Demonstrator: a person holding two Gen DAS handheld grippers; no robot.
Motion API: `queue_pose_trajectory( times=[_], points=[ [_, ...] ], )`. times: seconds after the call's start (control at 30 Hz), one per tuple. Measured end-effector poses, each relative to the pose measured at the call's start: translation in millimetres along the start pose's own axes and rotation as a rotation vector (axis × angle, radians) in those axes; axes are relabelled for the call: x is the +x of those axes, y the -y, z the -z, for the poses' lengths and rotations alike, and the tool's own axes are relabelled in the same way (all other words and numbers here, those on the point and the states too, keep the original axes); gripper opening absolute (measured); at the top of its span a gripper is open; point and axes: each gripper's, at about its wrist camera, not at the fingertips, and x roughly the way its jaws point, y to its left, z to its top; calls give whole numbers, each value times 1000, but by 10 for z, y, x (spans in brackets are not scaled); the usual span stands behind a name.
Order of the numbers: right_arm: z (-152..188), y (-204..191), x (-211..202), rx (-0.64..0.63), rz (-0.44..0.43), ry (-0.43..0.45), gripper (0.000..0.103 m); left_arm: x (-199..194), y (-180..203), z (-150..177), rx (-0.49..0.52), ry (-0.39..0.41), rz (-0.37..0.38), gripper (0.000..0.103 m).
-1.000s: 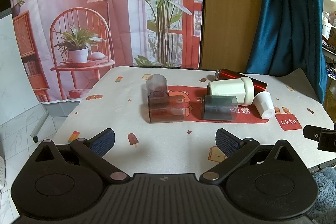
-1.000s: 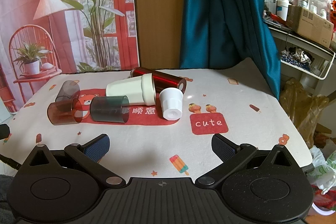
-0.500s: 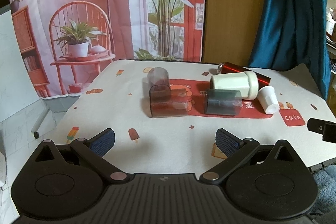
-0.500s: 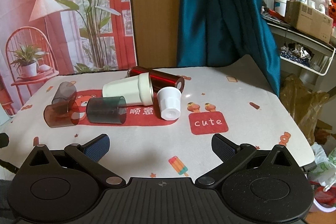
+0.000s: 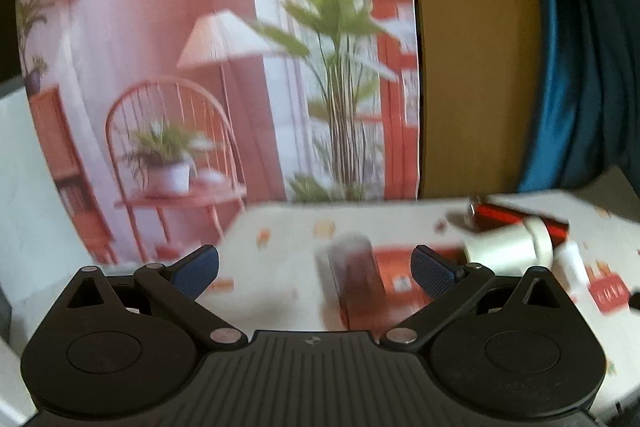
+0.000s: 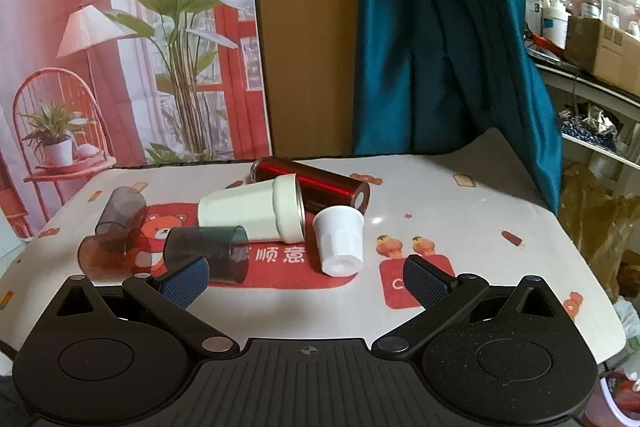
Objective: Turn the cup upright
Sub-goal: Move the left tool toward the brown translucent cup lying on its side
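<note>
Several cups lie on their sides on the table. In the right wrist view: a small white cup (image 6: 340,241), a large cream cup (image 6: 256,213), a red metallic tumbler (image 6: 316,181), a dark green translucent cup (image 6: 208,251), a brown translucent cup (image 6: 100,257) and a grey translucent cup (image 6: 120,211). My right gripper (image 6: 306,281) is open and empty, just short of the white cup. The left wrist view is blurred; my left gripper (image 5: 316,269) is open and empty, with the brown cup (image 5: 358,277) beyond its fingers. The cream cup (image 5: 504,249) and the tumbler (image 5: 516,219) show at the right.
The tablecloth (image 6: 460,211) has a red patch in its middle. A printed backdrop (image 6: 120,47) and a teal curtain (image 6: 440,47) hang behind the table. Shelves with clutter (image 6: 592,47) stand at the right, past the table's right edge.
Both grippers have moved forward toward the cups. The left view has tilted upward and gone blurry from motion. The right gripper has come nearer the white cup. The cups have not moved.
</note>
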Motion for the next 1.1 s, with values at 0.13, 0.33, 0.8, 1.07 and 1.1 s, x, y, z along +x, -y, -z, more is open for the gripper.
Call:
queue_pose_trajectory(
  times=[0.13,0.33,0.8,1.07,1.1],
  points=[
    [19,26,169,16,2,-28,103,384,-30,-95,30,28,103,103],
    [105,40,369,16,18,-94,103,1053,382,398,289,-46,231,100],
    [134,7,541,-26,66,-142,103,1718,576,852,392,-165,356,97],
    [147,-22,610,-37,72,-164,103,1898,473,821,368,-193,431,97],
    [147,-28,619,-38,72,-166,103,1904,475,812,365,-194,435,97]
  ],
)
